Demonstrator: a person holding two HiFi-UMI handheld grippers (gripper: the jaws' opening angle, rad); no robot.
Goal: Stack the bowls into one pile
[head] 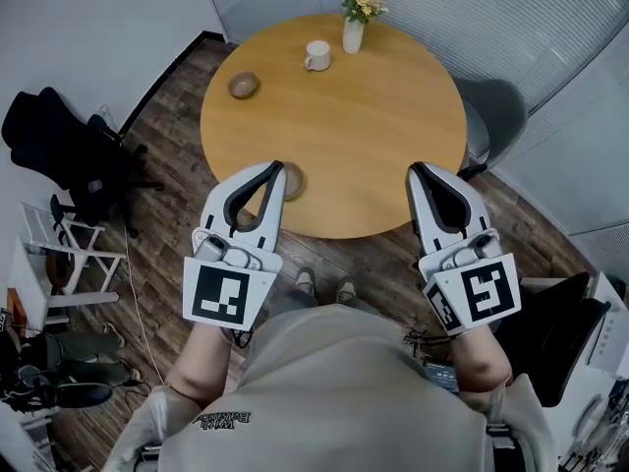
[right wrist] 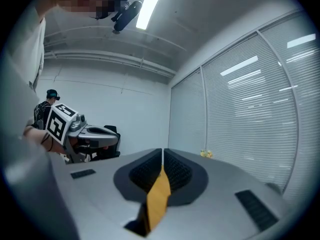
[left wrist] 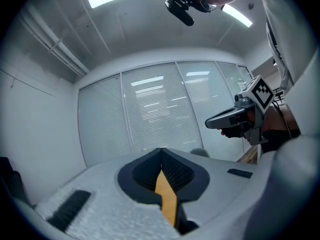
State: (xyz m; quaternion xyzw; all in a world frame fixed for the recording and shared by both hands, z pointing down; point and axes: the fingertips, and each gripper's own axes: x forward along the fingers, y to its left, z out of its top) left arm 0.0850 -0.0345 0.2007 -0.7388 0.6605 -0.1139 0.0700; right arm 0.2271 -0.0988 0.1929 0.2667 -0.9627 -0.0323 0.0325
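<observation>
left gripper (head: pixel 278 168) and right gripper (head: pixel 417 169) both closed on nothing, tips over near table (head: pixel 393 126) edge, bowl (head: pixel 294 181) touching left tips in view, second bowl (head: pixel 243 86) by far-left rim, bare wood between

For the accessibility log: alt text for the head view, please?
Seen from above, a person holds the left gripper and right gripper, both shut and empty, at the near edge of a round wooden table. On it, apart: a near bowl by the left gripper, a far bowl, a mug and a flower vase.
</observation>
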